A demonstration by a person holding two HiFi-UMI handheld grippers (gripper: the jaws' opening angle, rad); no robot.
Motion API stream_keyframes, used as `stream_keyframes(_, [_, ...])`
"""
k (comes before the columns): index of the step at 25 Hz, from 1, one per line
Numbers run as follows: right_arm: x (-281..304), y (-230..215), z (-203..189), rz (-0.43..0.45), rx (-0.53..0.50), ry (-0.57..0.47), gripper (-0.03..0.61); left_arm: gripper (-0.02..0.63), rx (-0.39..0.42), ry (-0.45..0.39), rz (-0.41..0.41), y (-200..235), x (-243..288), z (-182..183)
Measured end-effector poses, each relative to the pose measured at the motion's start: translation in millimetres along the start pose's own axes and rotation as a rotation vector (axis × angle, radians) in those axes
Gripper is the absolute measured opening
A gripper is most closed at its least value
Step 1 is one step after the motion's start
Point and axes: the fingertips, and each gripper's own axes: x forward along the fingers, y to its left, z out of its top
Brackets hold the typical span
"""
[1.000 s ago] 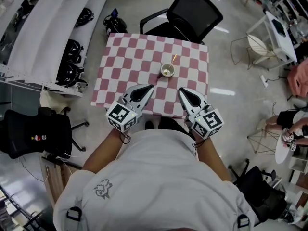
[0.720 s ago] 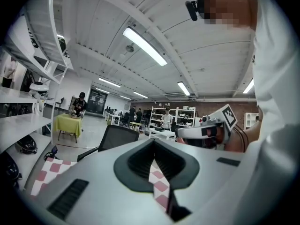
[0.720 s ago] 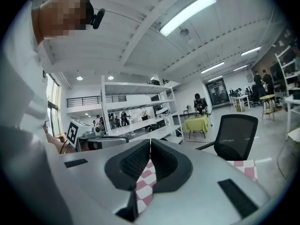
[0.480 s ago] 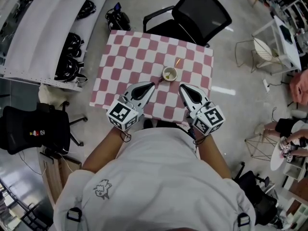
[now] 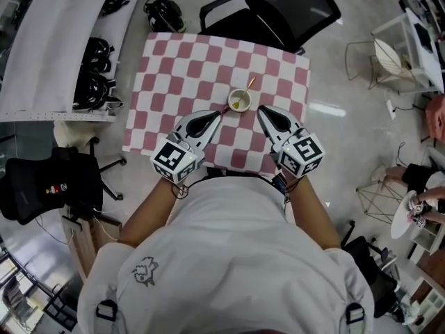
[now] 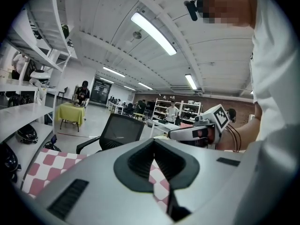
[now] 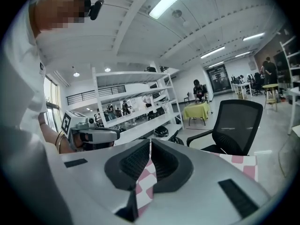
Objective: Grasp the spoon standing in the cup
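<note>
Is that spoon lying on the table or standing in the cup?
Standing, tilted: the spoon has its lower end inside the cup and its handle sticks out over the rim.

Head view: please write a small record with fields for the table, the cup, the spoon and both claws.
table: pink-and-white checked top
cup: upright on the table, just beyond the two claw tips
spoon: stands in the cup, handle leaning up and to the right
left claw: shut, empty, left of the cup
right claw: shut, empty, right of the cup
</note>
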Motion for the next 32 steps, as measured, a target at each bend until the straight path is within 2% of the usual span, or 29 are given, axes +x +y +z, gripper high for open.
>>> stream_keyframes(3, [4.7,-19.5,-2.9,-0.002,0.006,0.017,0.034,0.014,-0.012,0.027,-0.004,5.3,19.4,-5.4])
stream_keyframes(8, [11.8,-56.3,-15.8,-0.053,0.037,0.034,0.035,0.014,-0.008,0.058,-0.011,10.2,51.6,-13.8])
stream_keyframes(14, [30.1,-87.0,-36.2,-0.037,0.075,0.071,0.037,0.014,-0.018,0.094,-0.023,21.7,77.9,-29.5])
stream_keyframes(17, [41.2,-104.6,-49.5,-0.048,0.106,0.091,0.095,0.014,-0.031,0.106,-0.008,32.3,87.4,-38.8])
stream_keyframes(19, [49.3,-115.5,-57.1,-0.050,0.124,0.099,0.112,0.014,-0.033,0.116,-0.002,38.2,94.0,-46.0])
stream_keyframes(25, [75.1,-138.8,-83.6,-0.042,0.172,0.135,0.120,0.014,-0.059,0.149,0.019,51.7,104.0,-70.3])
stream_keyframes(32, [101.3,-160.1,-109.2,-0.052,0.196,0.186,0.118,0.014,-0.076,0.155,0.022,56.4,115.4,-80.3])
